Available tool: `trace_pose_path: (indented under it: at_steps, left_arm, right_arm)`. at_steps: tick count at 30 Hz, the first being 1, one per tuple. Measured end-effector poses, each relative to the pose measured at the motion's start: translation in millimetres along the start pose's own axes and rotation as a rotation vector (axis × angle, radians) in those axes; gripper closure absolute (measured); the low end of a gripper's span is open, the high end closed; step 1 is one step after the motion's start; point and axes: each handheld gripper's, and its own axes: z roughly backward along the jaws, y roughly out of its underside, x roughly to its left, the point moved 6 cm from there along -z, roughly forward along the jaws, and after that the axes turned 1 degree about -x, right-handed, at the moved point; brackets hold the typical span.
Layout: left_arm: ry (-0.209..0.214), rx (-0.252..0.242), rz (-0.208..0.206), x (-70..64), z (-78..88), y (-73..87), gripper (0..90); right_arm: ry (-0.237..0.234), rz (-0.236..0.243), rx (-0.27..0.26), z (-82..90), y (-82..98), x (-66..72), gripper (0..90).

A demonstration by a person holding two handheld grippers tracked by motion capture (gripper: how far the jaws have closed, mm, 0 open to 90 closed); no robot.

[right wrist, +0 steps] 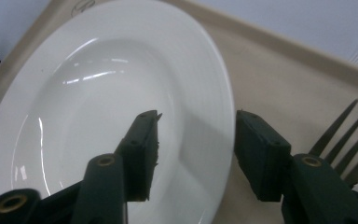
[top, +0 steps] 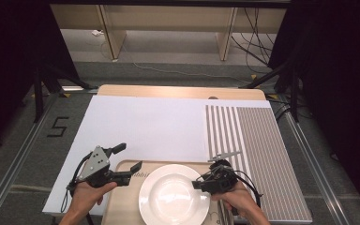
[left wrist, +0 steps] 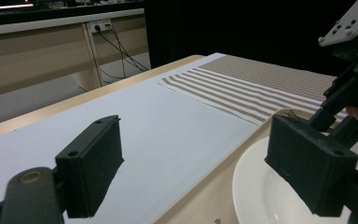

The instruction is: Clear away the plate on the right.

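Note:
A white plate (top: 171, 197) (right wrist: 98, 93) lies on a beige tray (top: 122, 206) (right wrist: 270, 70) at the near edge of the table. My right gripper (top: 198, 183) (right wrist: 196, 140) stands open at the plate's right side, its jaws straddling the rim: one jaw over the plate's well, the other over the tray, neither pad pressing. A dark fork (right wrist: 345, 135) lies on the tray just beyond that outer jaw. My left gripper (top: 130, 157) (left wrist: 196, 154) is open and holds nothing, hovering at the tray's left corner, beside the plate (left wrist: 261, 186).
A white sheet (top: 145, 126) covers the left and middle of the table. A striped mat (top: 258, 154) covers the right part. In the left gripper view the right gripper (left wrist: 345, 102) stands close beyond the plate. Floor and desk legs lie past the far edge.

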Motion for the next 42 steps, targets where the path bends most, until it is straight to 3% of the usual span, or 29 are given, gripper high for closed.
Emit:
trace_pose_path:
  at_steps: [3, 11, 13, 15, 22, 31, 37, 38, 42]
  left_arm:
    - [0.002, 0.002, 0.0, 0.0, 0.0, 0.2, 17.5]
    - [0.01, 0.003, 0.011, -0.2, -0.3, 0.5, 17.1]
    - [0.011, 0.005, 0.009, -0.6, -0.4, 0.6, 16.9]
    - [0.015, -0.002, 0.012, -0.7, -1.1, 0.5, 16.9]
    - [0.013, 0.003, 0.011, -0.3, -0.7, 0.9, 16.9]
    - [0.022, 0.017, 0.027, -0.2, -0.9, 2.5, 16.2]
    - [0.021, 0.016, 0.028, 0.1, -0.9, 2.4, 16.1]
    - [0.021, 0.016, 0.028, 0.0, -0.8, 2.5, 16.0]
    - [0.021, 0.015, 0.028, 0.2, 0.1, 2.4, 15.9]
  right_arm:
    - [0.034, 0.007, -0.041, 9.4, -3.5, -2.5, 43.0]
    - [0.092, 0.086, -0.187, 32.2, -10.2, 0.4, 33.0]
    - [0.125, 0.097, -0.223, 35.3, -12.3, -1.4, 32.5]
    - [0.137, 0.069, -0.244, 40.1, -14.2, -0.9, 30.0]
    - [0.188, 0.122, -0.351, 54.8, -18.7, 1.4, 24.7]
    - [0.228, 0.119, -0.505, 73.8, -22.0, 4.2, 23.1]
    - [0.255, 0.13, -0.533, 78.4, -17.1, 6.3, 22.4]
    - [0.277, 0.141, -0.53, 79.7, -16.2, 5.8, 22.2]
    - [0.267, 0.134, -0.536, 82.8, -11.9, 9.6, 20.6]
